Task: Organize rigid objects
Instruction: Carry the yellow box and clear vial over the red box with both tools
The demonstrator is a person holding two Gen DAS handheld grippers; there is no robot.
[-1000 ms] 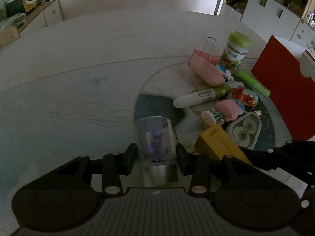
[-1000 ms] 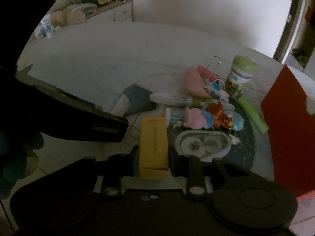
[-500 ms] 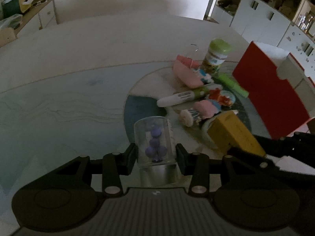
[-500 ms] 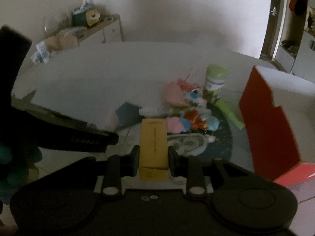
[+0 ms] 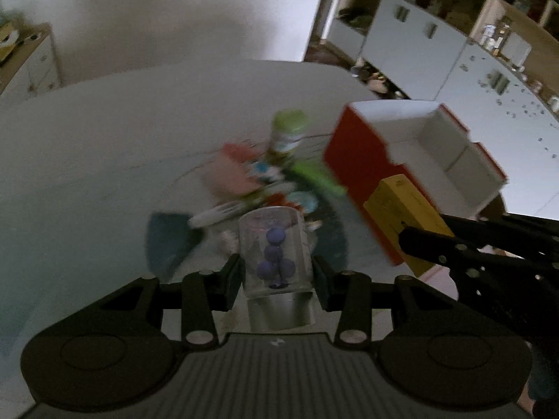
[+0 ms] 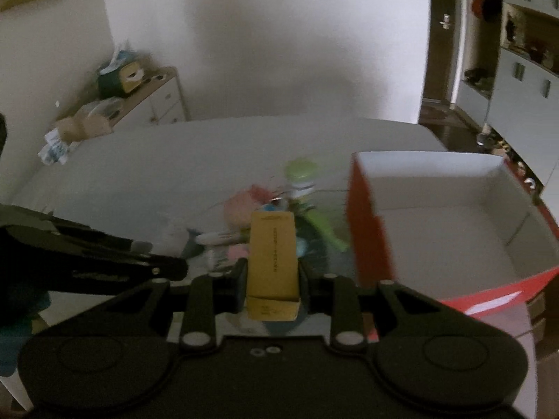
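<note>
My left gripper (image 5: 277, 274) is shut on a clear plastic jar (image 5: 274, 248) with purple balls inside, held above the table. My right gripper (image 6: 270, 277) is shut on a yellow rectangular box (image 6: 273, 249); that box (image 5: 405, 216) also shows at the right of the left wrist view. A red box with a white inside (image 6: 450, 216) stands open at the right, its red wall (image 5: 356, 164) close beside the yellow box. A blurred pile of small items lies on the table beyond both grippers: a green-lidded bottle (image 5: 289, 132), a white marker (image 5: 218, 213), a pink case (image 5: 230, 171).
The round white table (image 5: 104, 146) spreads to the left. The left gripper's arm (image 6: 94, 258) crosses the left of the right wrist view. White cabinets (image 5: 436, 45) stand behind the table at the right, a low dresser (image 6: 153, 101) with clutter at the left.
Both grippers have risen from the table with the jar and the yellow box still in them. The views have tipped up, and the red box's white inside has come into sight.
</note>
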